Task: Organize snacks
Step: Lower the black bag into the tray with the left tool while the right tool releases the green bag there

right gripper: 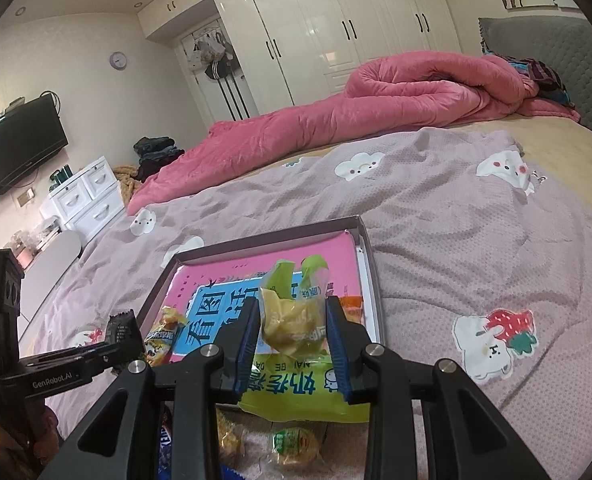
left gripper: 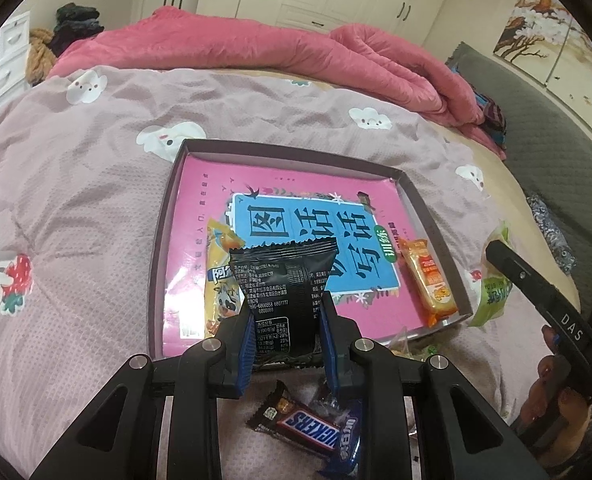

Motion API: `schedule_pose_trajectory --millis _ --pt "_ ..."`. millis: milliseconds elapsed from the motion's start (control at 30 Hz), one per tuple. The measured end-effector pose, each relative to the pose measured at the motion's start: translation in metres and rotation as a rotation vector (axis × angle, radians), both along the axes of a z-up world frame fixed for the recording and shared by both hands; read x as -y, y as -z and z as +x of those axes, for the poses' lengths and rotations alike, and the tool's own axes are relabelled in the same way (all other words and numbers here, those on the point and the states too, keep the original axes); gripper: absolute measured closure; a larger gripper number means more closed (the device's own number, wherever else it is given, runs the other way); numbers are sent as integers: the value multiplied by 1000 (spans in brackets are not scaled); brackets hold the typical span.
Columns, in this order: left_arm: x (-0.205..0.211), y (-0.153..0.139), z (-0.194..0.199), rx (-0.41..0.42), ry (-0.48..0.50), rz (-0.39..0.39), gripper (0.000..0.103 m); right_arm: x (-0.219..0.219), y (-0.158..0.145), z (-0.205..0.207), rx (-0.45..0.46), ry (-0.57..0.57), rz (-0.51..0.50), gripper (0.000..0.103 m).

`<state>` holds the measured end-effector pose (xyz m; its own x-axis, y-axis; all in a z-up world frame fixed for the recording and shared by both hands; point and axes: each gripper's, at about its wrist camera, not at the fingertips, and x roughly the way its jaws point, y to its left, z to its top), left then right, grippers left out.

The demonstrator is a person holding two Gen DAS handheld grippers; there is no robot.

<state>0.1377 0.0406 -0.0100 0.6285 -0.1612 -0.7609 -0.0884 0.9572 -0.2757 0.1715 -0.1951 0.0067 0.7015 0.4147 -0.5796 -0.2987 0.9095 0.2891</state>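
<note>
**Both hand-held grippers loaded, tray ahead on the bed**

My left hand-held gripper [left gripper: 285, 320] is pinching a black snack packet [left gripper: 285, 280], which stands upright between the blue pads at lower centre of the left wrist view, printed back toward the camera. Behind it, mid-frame, the shallow tray [left gripper: 159, 240] lies on the bed's mauve cloud-print cover [left gripper: 75, 200]. A pink book with a blue title panel [left gripper: 296, 220] fills the tray floor. On it, a yellow packet [left gripper: 219, 268] lies at the tray's left, partly hidden by the black one, and an orange packet [left gripper: 430, 280] lies at the right. At the bottom of the frame, below my fingers, a Snickers bar [left gripper: 304, 426] sits on the cover.

My right hand-held gripper [right gripper: 291, 340] is clamped on a green-and-yellow snack bag [right gripper: 291, 316], crumpled between the pads at lower centre of the right wrist view, just over the tray's near right corner. More wrapped snacks [right gripper: 291, 442] lie on the cover beneath it. A pink quilt [right gripper: 336, 116] is heaped across the upper frame.
</note>
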Motion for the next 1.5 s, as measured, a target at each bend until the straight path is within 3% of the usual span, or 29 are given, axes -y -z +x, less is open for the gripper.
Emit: schedule_pose_trajectory --millis 500,1500 --pt "4 16 20 -30 2 8 74 -14 14 20 -27 -16 -17 70" --pt "19 39 31 -84 48 17 74 -53 56 30 -154 -154 -72 69"
